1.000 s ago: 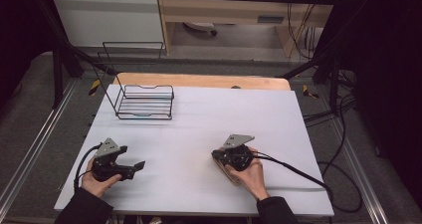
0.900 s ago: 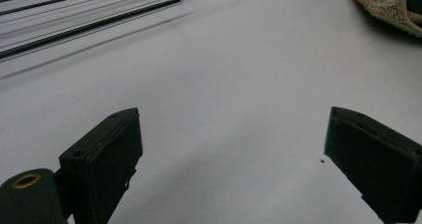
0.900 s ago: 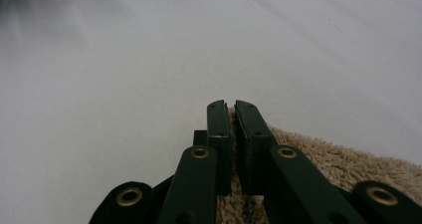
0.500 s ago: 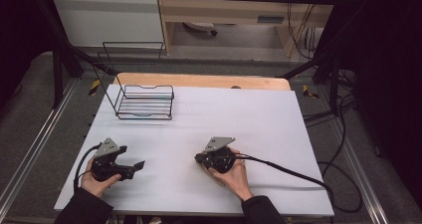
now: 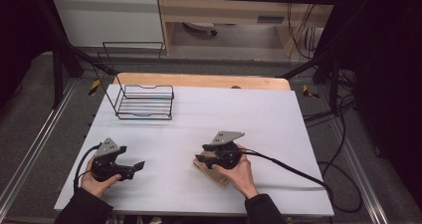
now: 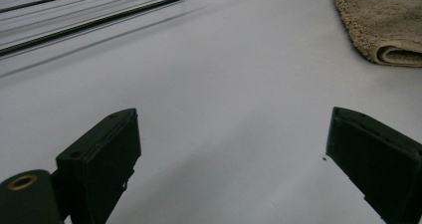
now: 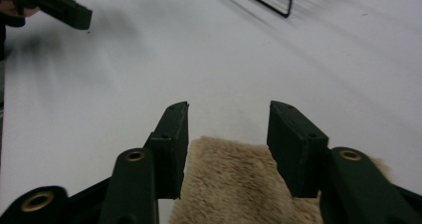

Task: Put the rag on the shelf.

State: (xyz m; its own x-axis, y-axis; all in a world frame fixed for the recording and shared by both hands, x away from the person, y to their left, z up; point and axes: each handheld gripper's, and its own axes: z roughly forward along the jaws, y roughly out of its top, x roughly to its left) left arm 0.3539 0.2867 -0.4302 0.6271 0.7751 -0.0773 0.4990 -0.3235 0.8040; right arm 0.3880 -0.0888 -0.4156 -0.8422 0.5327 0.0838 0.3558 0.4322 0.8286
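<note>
White table [image 5: 278, 129] is carrying the whole scene, dark floor and cables lying around it. Nearest the person, a folded tan towel [image 5: 211, 173] is lying on the near-middle of the table, right under the right gripper [image 5: 205, 159]. In the right gripper view that towel [image 7: 239, 184] is sitting just below and behind the jaw tips, its far edge running crosswise to them. The right gripper [image 7: 228, 129] has just been opening its jaws; they are standing part open, nothing pinched between the pads. The left gripper [image 5: 135, 167] is resting near the table's left front corner, jaws spread wide and empty [image 6: 231, 149]; from there the towel [image 6: 383, 25] is lying well off to its far right, rolled fold facing it. So the right hand is sitting much nearer. Farther back, a wire basket [image 5: 145, 102] is standing near the left rear edge, well apart from the towel; that gap is likely deciding the next carry.
</note>
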